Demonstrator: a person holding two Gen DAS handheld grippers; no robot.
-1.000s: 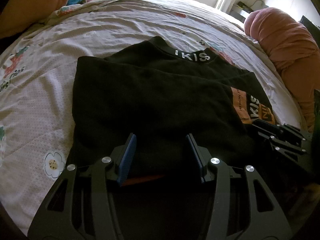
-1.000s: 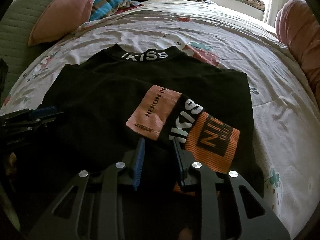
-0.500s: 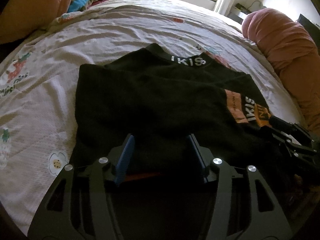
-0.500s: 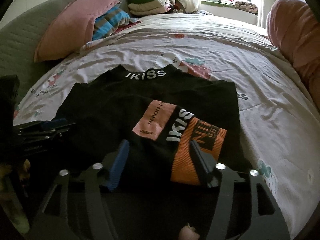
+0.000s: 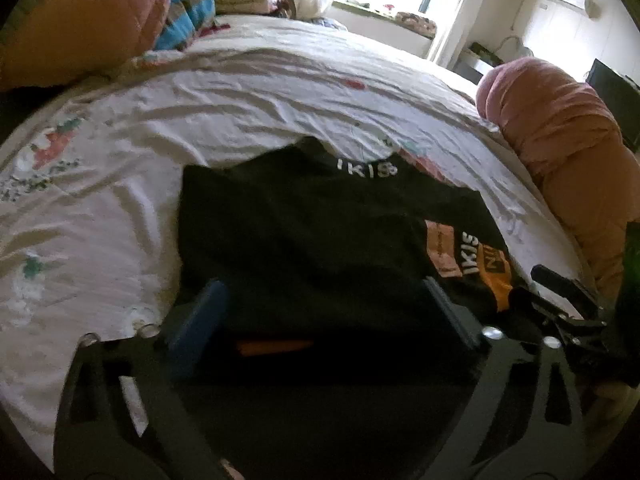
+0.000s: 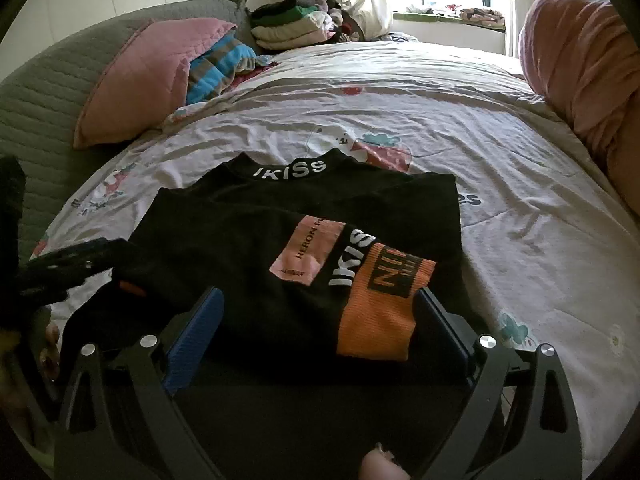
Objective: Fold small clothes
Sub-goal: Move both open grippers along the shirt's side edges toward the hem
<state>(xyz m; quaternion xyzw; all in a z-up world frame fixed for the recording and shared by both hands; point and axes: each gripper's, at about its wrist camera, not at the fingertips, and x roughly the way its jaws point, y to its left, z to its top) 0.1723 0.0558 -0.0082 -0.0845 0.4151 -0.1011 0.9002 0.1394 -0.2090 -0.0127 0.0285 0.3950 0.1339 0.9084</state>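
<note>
- Left black two-finger gripper with one blue pad (image 5: 320, 312) sat nearest its camera, fingers wide apart, nothing between them but the near edge of the garment below; whether the tips touched cloth could not be told, frame blurred.
- Right black two-finger gripper with one blue pad (image 6: 320, 320) was likewise spread wide, straddling the near hem, gripping nothing.
- Black knit top with white "IKISS" lettering on the collar (image 6: 304, 216) lay flat on the bed, collar pointing away, sides already turned in to a rough rectangle.
- Orange ribbed cuff with black lettering (image 6: 384, 304) and pink sewn label patch (image 6: 308, 248) lay on top of the body, near the right gripper.
- Judged step: side folds done, both grippers released and poised at the bottom edge.
- Next move probably called for both grippers to close on the near hem corners together and carry it up toward the collar; uneven grip could skew the fold or drag the cuff off.
- White floral-print bedsheet (image 6: 460, 128) spread beyond the top.
- Far back: pink quilted pillow (image 6: 152, 76), stack of folded clothes (image 6: 292, 24), rolled pink blanket (image 5: 560, 120).
</note>
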